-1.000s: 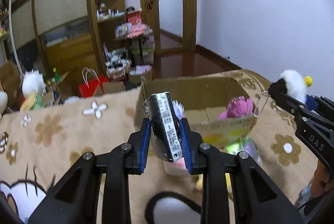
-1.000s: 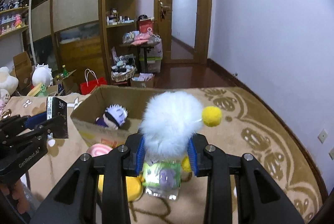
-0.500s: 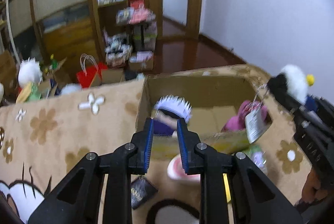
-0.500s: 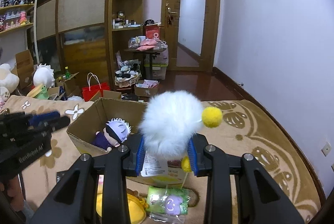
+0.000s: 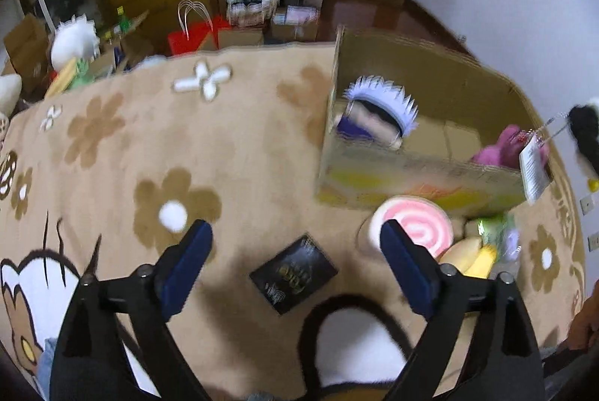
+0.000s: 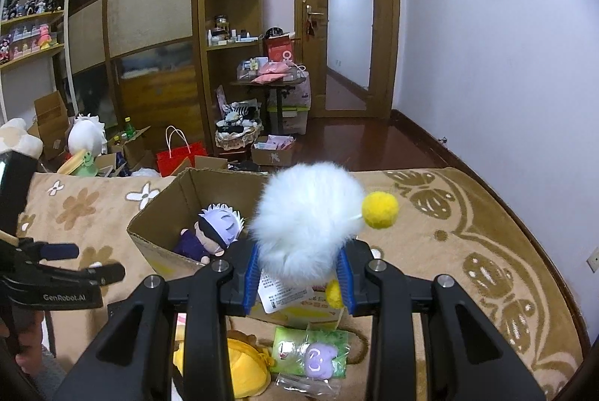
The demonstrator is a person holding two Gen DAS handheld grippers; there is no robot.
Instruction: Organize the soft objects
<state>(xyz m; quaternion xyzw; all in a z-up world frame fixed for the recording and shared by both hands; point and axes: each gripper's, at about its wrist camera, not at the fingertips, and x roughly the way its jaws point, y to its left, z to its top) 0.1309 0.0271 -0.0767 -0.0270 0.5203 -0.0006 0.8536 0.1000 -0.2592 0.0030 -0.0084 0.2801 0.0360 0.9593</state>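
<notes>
My left gripper [image 5: 295, 244] is open and empty above a black packet [image 5: 294, 274] that lies flat on the beige rug. A cardboard box [image 5: 411, 173] to the right holds a white-haired doll [image 5: 378, 113] and a pink plush [image 5: 505, 148]. My right gripper [image 6: 299, 274] is shut on a white fluffy plush [image 6: 307, 214] with a yellow pompom [image 6: 380, 210] and a paper tag, held over the box's [image 6: 161, 214] near edge. The doll [image 6: 213, 229] lies inside. The left gripper [image 6: 63, 262] shows at the left.
A pink swirl plush [image 5: 411, 225] and a yellow plush [image 5: 468, 255] lie before the box. In the right wrist view a yellow plush [image 6: 239, 363] and a green packet [image 6: 310, 352] lie below my fingers. Shelves, a red bag [image 6: 179, 158] and boxes stand beyond the rug.
My left gripper let go of the black packet, which dropped to the rug, then opened wide and tilted down. My right gripper rose and moved toward the box with the white plush.
</notes>
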